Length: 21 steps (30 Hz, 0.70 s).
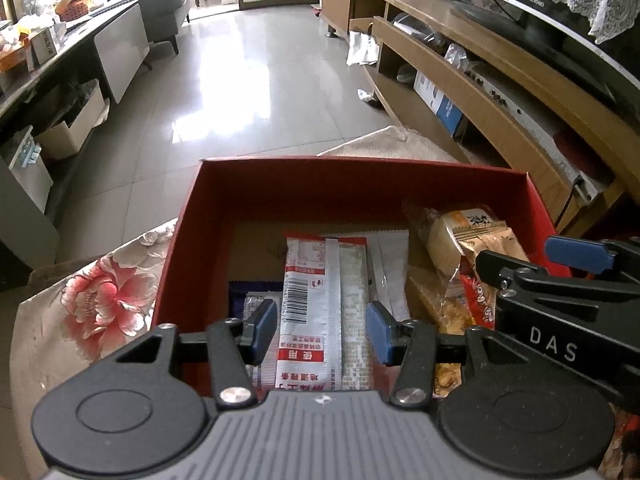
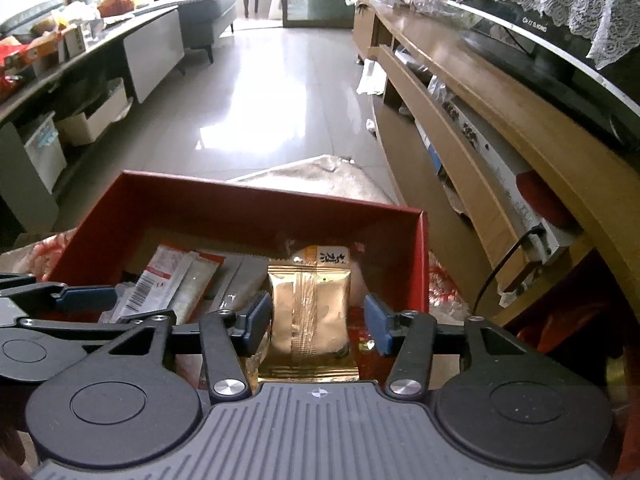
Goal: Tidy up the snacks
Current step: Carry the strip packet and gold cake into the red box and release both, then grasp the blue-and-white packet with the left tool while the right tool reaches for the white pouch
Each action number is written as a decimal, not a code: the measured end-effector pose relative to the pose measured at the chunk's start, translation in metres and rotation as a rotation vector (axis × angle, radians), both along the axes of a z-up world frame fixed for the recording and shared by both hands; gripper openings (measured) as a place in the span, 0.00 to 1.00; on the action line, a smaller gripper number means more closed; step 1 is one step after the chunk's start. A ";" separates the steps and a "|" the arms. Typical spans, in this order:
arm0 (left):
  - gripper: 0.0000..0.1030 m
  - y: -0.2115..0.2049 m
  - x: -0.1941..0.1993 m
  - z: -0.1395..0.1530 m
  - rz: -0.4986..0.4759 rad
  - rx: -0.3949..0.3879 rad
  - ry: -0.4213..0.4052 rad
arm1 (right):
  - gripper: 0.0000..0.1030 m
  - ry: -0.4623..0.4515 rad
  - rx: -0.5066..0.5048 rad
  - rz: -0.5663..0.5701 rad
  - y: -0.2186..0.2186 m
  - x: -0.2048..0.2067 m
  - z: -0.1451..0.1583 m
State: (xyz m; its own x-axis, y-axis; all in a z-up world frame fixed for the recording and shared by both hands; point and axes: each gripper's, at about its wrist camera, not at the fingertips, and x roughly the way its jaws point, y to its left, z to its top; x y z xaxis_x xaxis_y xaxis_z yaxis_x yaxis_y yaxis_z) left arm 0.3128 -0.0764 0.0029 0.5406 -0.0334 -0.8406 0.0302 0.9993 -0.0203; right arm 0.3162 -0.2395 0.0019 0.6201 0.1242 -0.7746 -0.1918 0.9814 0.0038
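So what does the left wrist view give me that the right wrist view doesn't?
Left wrist only: the left gripper closed on the edges of the barcode packet, and the floral cloth beside the box.
Right wrist only: the right gripper open around the gold packet, with a gap at its right pad.
Both: the red box, the barcode packet and the tiled floor.
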 end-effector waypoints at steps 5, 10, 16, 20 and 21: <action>0.51 0.000 -0.004 0.005 -0.005 0.001 -0.008 | 0.64 -0.015 0.004 -0.008 -0.002 -0.002 0.005; 0.53 0.001 -0.010 0.011 -0.010 -0.006 -0.016 | 0.68 -0.032 0.004 -0.014 -0.003 -0.005 0.010; 0.55 0.001 -0.024 0.019 -0.029 0.000 -0.034 | 0.70 -0.046 0.022 -0.009 -0.004 -0.015 0.018; 0.57 0.006 -0.032 0.023 -0.026 -0.001 -0.039 | 0.72 -0.056 0.018 0.005 0.000 -0.023 0.023; 0.57 0.008 -0.035 0.024 -0.023 -0.001 -0.040 | 0.72 -0.057 0.017 0.008 0.000 -0.024 0.023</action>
State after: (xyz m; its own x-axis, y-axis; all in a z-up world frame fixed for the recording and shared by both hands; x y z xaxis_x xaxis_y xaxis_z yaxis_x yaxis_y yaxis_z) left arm 0.2779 -0.0686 0.0264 0.5729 -0.0465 -0.8183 0.0537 0.9984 -0.0191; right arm 0.2925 -0.2390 0.0249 0.6619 0.1420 -0.7360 -0.1997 0.9798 0.0095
